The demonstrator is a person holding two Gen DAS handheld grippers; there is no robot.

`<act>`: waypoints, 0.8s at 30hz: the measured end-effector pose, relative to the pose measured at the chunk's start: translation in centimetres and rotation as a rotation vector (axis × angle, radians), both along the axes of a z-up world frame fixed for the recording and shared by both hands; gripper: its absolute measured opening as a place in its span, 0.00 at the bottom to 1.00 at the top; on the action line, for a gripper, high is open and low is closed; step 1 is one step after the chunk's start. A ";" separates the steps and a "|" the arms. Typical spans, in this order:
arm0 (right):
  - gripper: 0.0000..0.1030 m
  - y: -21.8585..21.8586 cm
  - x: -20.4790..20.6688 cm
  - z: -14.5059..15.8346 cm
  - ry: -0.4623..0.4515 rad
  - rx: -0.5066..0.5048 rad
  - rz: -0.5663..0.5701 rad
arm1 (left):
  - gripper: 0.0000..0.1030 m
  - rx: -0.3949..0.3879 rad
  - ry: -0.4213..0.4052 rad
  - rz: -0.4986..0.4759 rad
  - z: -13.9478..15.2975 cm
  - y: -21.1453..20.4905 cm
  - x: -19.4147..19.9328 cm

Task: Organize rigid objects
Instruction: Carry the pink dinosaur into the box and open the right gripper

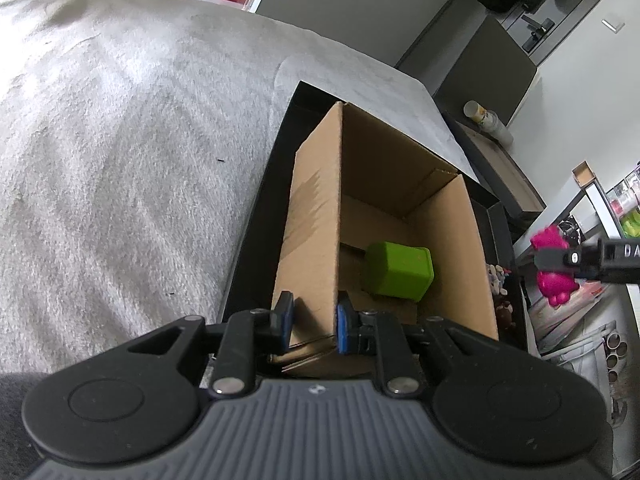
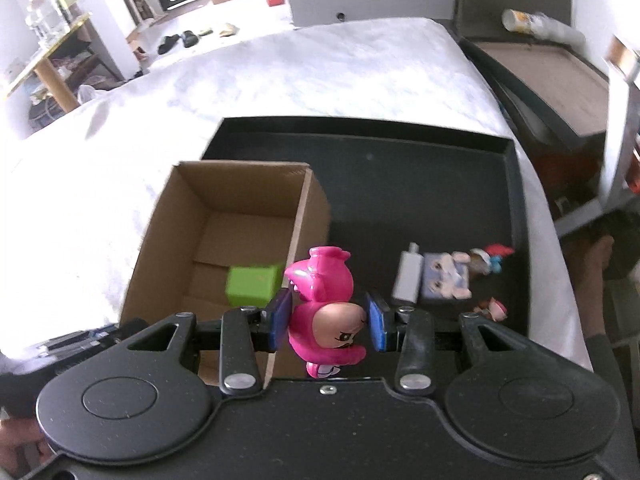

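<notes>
An open cardboard box (image 1: 316,216) (image 2: 312,208) stands in a black tray (image 2: 400,184) on a white blanket. A green cube (image 1: 400,276) (image 2: 254,285) lies on the box floor. My left gripper (image 1: 312,324) is shut on the box's near left wall. My right gripper (image 2: 330,318) is shut on a pink toy figure (image 2: 326,312) and holds it just right of the box's near right wall, above the tray. The figure also shows in the left wrist view (image 1: 554,268) at the far right.
In the tray, right of the box, lie a white bottle (image 2: 408,276), a flat character toy (image 2: 444,278) and small figurines (image 2: 494,258). A dark side table with a cup (image 2: 536,24) stands beyond the bed's far right corner.
</notes>
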State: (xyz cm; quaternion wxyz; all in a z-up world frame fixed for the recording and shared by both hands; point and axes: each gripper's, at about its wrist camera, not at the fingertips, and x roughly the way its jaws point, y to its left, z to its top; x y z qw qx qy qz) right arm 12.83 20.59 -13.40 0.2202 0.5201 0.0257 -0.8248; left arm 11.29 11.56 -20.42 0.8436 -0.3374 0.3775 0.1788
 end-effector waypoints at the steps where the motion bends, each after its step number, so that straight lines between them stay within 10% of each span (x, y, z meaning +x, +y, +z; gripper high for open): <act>1: 0.38 -0.4 -0.1 0.2 0.003 -0.004 0.007 | 0.18 -0.002 0.000 0.001 -0.1 0.0 0.0; 24: 0.39 -9.2 -2.5 -0.9 -0.013 -0.035 0.133 | 0.18 -0.033 -0.025 0.019 -0.6 0.6 -0.5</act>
